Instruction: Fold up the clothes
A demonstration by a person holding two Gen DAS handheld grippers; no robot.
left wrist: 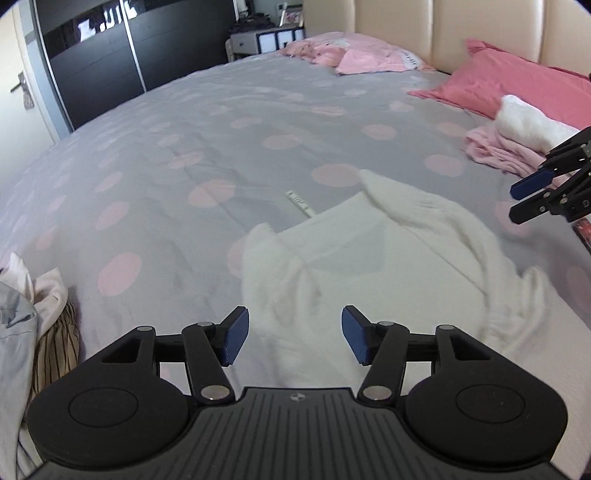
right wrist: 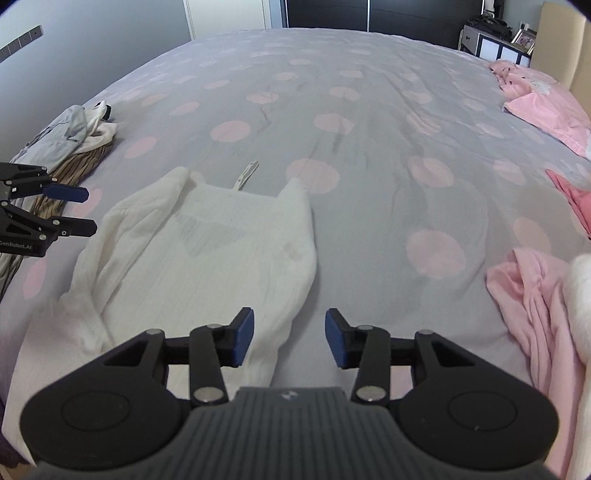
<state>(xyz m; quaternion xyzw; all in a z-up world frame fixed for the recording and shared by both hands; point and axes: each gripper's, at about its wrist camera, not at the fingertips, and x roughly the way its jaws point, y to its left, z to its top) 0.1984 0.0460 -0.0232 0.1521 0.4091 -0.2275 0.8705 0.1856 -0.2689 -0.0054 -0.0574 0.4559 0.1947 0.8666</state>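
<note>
A white knit garment [left wrist: 362, 266] lies spread on the grey bedspread with pink dots [left wrist: 207, 147], both sleeves folded inward and a small label strip [left wrist: 300, 202] sticking out at its far edge. My left gripper [left wrist: 291, 341] is open and empty, just above the garment's near edge. The right gripper [left wrist: 532, 199] shows at the right edge of the left wrist view, open. In the right wrist view the garment [right wrist: 207, 251] lies ahead to the left. My right gripper [right wrist: 290, 339] is open and empty over its near right corner. The left gripper [right wrist: 81, 210] shows at the left, open.
A pile of grey, cream and striped clothes [right wrist: 74, 144] lies at the bed's left edge, also in the left wrist view [left wrist: 33, 325]. Folded pink and white clothes [left wrist: 517, 144] sit to the right [right wrist: 535, 314]. Pink pillows [left wrist: 509, 81] lie by the padded headboard [left wrist: 443, 29]. A dark wardrobe [left wrist: 96, 62] stands beyond.
</note>
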